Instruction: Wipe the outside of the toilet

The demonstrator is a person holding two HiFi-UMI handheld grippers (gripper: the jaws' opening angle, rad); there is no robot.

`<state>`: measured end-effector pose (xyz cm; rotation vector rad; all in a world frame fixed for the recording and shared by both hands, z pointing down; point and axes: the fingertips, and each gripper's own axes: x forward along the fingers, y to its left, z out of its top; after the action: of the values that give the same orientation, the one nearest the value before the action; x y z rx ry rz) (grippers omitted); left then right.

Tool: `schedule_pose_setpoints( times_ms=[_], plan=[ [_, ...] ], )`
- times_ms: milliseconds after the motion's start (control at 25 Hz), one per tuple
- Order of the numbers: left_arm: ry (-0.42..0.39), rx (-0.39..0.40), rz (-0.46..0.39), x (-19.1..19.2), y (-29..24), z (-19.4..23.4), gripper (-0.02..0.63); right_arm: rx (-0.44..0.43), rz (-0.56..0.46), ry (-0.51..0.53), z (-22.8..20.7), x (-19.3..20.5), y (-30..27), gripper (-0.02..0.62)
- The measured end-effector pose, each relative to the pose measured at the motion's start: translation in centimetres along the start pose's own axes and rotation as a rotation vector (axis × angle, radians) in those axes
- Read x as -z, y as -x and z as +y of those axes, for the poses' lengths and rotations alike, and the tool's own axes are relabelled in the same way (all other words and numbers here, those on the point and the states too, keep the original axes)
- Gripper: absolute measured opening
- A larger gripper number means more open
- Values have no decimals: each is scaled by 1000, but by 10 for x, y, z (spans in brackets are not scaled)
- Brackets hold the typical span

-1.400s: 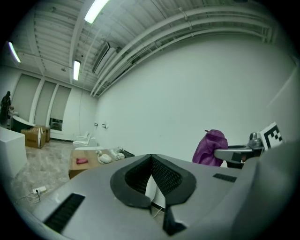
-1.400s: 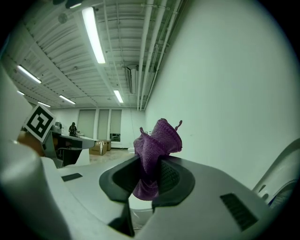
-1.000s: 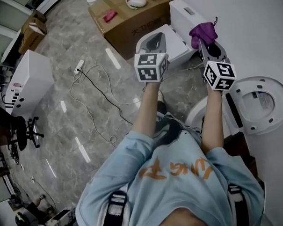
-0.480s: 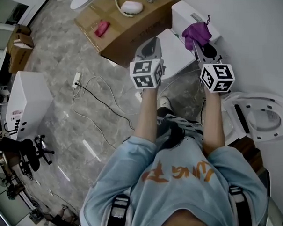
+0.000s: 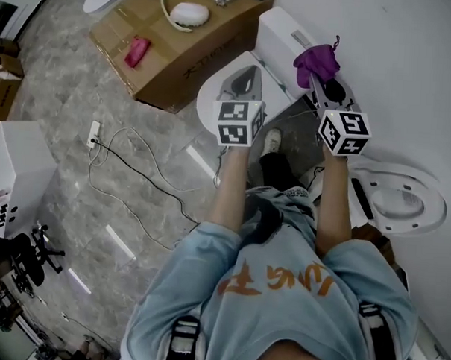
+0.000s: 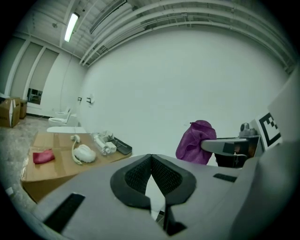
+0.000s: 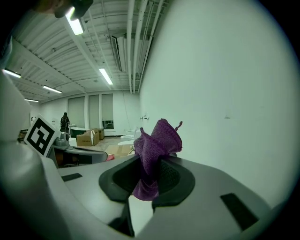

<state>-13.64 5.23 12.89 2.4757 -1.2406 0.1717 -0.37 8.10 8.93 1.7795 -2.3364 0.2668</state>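
My right gripper is clamped on a purple cloth — the cloth bunches up above the jaws. My left gripper is closed, tips touching, nothing between them. In the head view I hold both out toward a white toilet against the wall — the cloth is near its tank. A cardboard box sits beside the toilet, on its left.
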Motion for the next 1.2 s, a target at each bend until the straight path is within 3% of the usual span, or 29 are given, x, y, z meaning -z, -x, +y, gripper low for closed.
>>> schedule_pose_setpoints(
  times_ms=[160, 360, 520, 680, 960, 1200],
  plan=[
    [41, -1, 52, 11, -32, 12, 26, -46, 42, 10, -13, 11, -39, 89],
    [35, -127, 79, 9, -80, 38, 26, -82, 110, 47, -55, 23, -89, 89],
    [54, -142, 102, 16, -125, 36, 26, -108, 147, 67, -96, 33, -121, 89],
    [56, -237, 143, 22, -176, 42, 26, -117, 167, 69, -140, 45, -152, 87],
    [53, -219, 206, 39, -243, 40, 26, -181, 198, 79, -175, 77, -214, 87],
    [44, -263, 287, 54, -275, 47, 26, -288, 194, 146, -187, 87, -273, 87]
  ],
)
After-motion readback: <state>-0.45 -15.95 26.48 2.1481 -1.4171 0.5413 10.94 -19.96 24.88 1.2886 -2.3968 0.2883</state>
